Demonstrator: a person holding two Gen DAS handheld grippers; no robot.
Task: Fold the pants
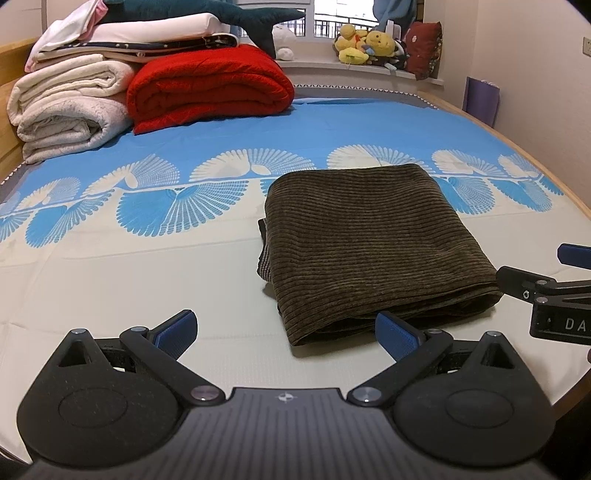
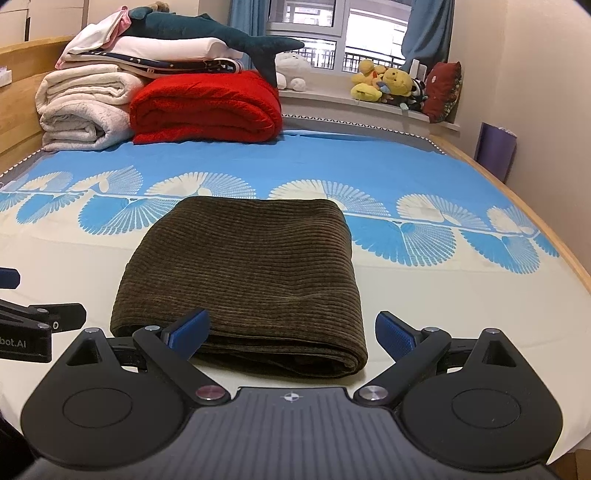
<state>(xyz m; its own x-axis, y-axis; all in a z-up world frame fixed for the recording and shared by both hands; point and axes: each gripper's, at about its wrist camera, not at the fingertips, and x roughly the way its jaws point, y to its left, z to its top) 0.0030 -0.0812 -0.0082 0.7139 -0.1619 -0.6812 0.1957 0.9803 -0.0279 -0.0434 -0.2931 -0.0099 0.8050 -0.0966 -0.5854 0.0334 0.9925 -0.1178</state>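
Note:
Brown corduroy pants (image 1: 373, 243) lie folded into a thick rectangle on the bed, also seen in the right wrist view as pants (image 2: 251, 273). My left gripper (image 1: 288, 336) is open just short of the near left corner of the pile, with nothing between its blue pads. My right gripper (image 2: 291, 334) is open too, its fingers straddling the near edge of the pants without touching them. Part of the right gripper (image 1: 554, 295) shows at the right edge of the left wrist view, and part of the left gripper (image 2: 26, 321) at the left edge of the right wrist view.
The bed sheet (image 1: 147, 277) is cream near me and blue with fan patterns further off. A red blanket (image 1: 207, 88), white folded blankets (image 1: 66, 110) and a plush shark (image 2: 207, 33) are stacked at the far left. Soft toys (image 2: 388, 85) sit on the windowsill. The wooden bed frame (image 2: 554, 236) runs along the right.

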